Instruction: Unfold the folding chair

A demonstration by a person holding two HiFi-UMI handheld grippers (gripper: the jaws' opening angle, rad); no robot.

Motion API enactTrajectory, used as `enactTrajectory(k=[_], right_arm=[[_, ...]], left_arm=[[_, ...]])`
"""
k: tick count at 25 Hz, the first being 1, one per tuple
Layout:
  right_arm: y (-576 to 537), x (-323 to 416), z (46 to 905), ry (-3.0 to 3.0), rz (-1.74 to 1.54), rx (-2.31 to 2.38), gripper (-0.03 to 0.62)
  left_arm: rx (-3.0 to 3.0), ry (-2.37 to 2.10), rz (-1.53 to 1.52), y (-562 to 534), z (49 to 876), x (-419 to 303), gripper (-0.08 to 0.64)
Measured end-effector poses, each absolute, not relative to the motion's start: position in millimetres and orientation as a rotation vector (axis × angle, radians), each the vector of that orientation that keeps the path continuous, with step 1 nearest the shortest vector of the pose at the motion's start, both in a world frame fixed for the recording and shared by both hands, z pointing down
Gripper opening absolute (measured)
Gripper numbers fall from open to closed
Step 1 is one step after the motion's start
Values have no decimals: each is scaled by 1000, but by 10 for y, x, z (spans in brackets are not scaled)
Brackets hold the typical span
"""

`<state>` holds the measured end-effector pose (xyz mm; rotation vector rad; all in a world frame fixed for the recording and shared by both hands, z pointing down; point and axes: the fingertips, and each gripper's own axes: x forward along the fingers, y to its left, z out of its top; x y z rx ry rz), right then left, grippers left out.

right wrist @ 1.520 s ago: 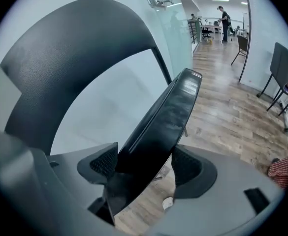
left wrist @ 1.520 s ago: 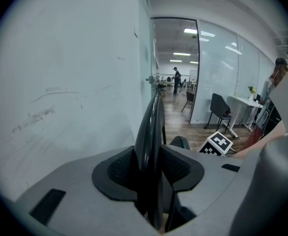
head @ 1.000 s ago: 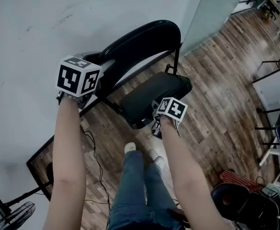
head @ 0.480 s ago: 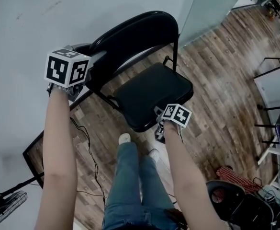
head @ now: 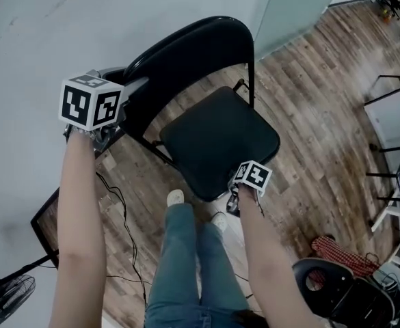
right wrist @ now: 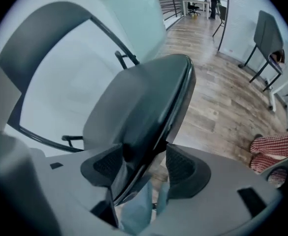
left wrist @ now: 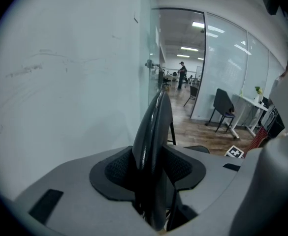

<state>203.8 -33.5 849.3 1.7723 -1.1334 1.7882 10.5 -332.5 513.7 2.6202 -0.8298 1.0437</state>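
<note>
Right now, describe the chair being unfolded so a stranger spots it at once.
Find the pale wall beside the wooden floor. By it stands the black folding chair; unlike the bulky dark chair lower right, it has a thin tube frame, a glossy curved backrest and a flat padded seat.

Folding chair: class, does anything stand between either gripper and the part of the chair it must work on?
Nothing visible does. The left gripper is clamped on the backrest, and the front edge of the seat sits between the closing jaws of the right gripper.

Wood floor [head: 309, 101] (folding chair [head: 217, 139] atop)
</note>
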Motion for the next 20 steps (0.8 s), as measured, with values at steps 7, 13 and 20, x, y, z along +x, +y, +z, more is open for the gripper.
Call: enactTrajectory(k=[7, 13, 20], right_arm=[[256, 2649, 9191, -1071, 1516, 1786, 0], [301, 2814, 9325, -1036, 1531, 1784, 0], [245, 2564, 9270, -1064, 1525, 1737, 0]], left_arm=[[2525, -806, 1006, -3238, 5922, 112, 179], [2578, -775, 1002, -3262, 5988, 145, 176], [2621, -840, 923, -3295, 5981, 153, 183]])
